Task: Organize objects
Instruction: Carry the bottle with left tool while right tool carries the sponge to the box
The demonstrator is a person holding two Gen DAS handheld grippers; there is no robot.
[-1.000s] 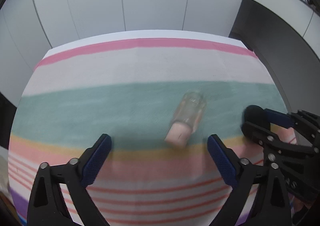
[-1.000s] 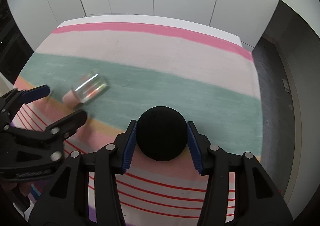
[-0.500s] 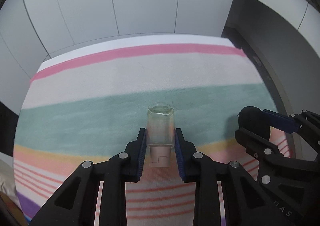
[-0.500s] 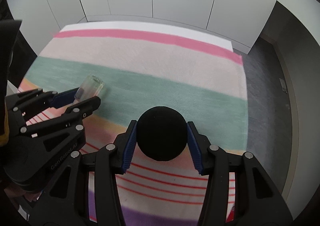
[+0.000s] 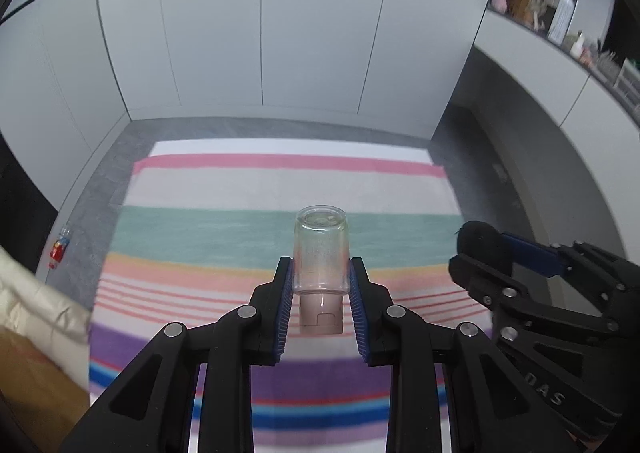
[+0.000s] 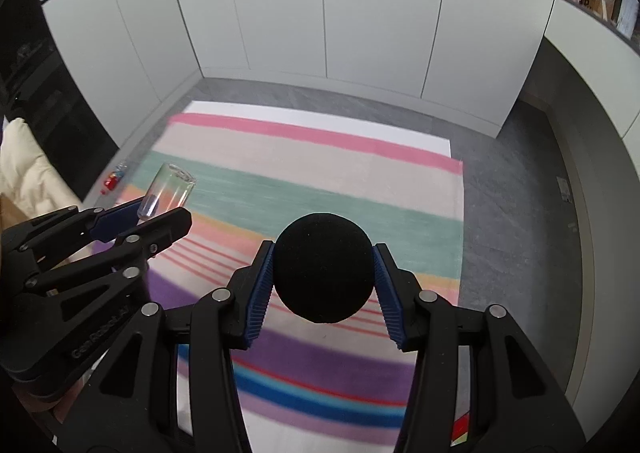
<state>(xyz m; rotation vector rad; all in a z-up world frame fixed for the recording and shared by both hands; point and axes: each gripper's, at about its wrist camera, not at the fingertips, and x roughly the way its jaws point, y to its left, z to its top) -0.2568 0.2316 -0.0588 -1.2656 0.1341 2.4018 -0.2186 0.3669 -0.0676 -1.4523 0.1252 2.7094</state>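
My left gripper [image 5: 320, 289] is shut on a clear small bottle with a pale pink cap [image 5: 321, 265], cap end toward the camera, held well above the striped rug [image 5: 256, 229]. It also shows in the right wrist view [image 6: 170, 191], in the left gripper [image 6: 156, 213]. My right gripper [image 6: 324, 285] is shut on a black ball [image 6: 324, 267], also lifted above the rug. In the left wrist view the right gripper [image 5: 492, 253] with the ball [image 5: 478, 239] is at the right.
The rug lies on grey floor [image 5: 96, 189] before white cabinet doors [image 5: 260, 25]. A small red and blue object [image 5: 59, 247] lies on the floor left of the rug. A cream cushion [image 5: 36, 301] sits at the left. A grey counter [image 5: 552, 101] curves along the right.
My left gripper closed on the bottle that was lying on the rug and lifted it. Both grippers have risen, so the rug looks farther away. The right gripper kept hold of the ball.
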